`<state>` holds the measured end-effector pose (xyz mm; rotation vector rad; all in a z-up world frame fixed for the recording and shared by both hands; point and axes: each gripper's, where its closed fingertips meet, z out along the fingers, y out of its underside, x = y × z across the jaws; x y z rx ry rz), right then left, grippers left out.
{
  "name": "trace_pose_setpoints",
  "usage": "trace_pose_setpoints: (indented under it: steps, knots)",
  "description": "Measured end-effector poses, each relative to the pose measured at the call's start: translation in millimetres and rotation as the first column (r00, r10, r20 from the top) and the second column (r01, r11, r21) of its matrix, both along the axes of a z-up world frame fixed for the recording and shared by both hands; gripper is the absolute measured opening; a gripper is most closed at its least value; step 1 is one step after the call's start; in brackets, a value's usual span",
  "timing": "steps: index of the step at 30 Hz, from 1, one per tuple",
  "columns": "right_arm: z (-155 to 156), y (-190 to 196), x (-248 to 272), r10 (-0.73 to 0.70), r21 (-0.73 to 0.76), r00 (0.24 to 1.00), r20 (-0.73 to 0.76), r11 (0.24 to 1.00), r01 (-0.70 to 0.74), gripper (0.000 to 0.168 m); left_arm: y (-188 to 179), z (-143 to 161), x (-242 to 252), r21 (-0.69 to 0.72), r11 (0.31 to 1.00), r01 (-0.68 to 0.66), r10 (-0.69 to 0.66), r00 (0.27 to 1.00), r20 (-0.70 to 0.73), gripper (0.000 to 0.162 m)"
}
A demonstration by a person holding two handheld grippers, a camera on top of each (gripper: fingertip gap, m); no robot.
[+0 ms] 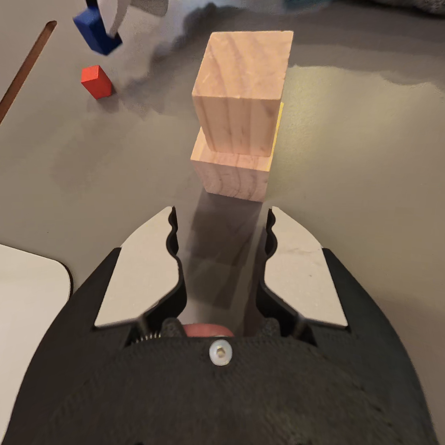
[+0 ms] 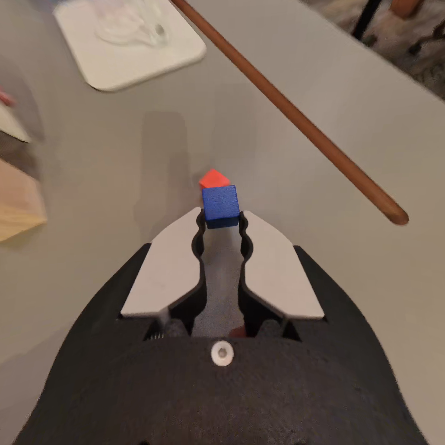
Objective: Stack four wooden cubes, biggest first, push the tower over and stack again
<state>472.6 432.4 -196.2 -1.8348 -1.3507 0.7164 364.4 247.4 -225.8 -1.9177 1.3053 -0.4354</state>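
Right gripper [image 2: 221, 215] pinches a small, light, rigid blue cube [image 2: 220, 203] by opposite flat faces; left gripper [image 1: 222, 212] gapes empty near the two-cube natural-wood stack [image 1: 237, 115] mid-desk.

My left gripper [image 1: 222, 212] shows a broad black textured body that fans out toward me, and on it sit two pale grey flat fingers [image 1: 144, 272] lined inside with wavy black pads. There's a white washer around a small hex screw [image 1: 220, 354] at the centre, a coiled metal spring at the left hinge, and a reddish round part just behind the screw. My right gripper [image 2: 221, 214] has the same build: black shell, grey fingers [image 2: 277, 269], wavy black lining, white-ringed screw [image 2: 221, 353], small spring.
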Motion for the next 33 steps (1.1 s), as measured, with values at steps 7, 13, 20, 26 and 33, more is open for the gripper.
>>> trace_pose_setpoints:
  steps: [7,13,20,26,33]
  knots:
    - [86,-166,-53,0.429,0.09,0.897,-0.11,0.903,-0.421,0.027,0,1,0,-0.015,1.0,0.006,-0.006,1.0,0.011,0.07]
    - [60,-183,-68,0.429,0.035,0.903,-0.03,0.903,-0.428,0.027,0,-1,0,0.001,1.0,0.004,-0.004,1.0,-0.009,0.071]
    - [79,-125,-45,0.341,0.045,0.933,-0.114,0.94,-0.338,0.049,0,-1,0,-0.023,1.0,0.006,-0.005,1.0,0.004,0.072]
    - [-5,-13,-31,0.081,-0.034,0.996,0.047,0.996,-0.079,0.062,0,-1,0,-0.023,1.0,0.006,-0.006,1.0,0.004,0.072]
    - [-31,3,-47,0.087,-0.025,0.99,0.114,0.996,-0.085,0.024,-1,-1,0,-0.034,0.999,0.012,-0.011,1.0,0.009,0.072]
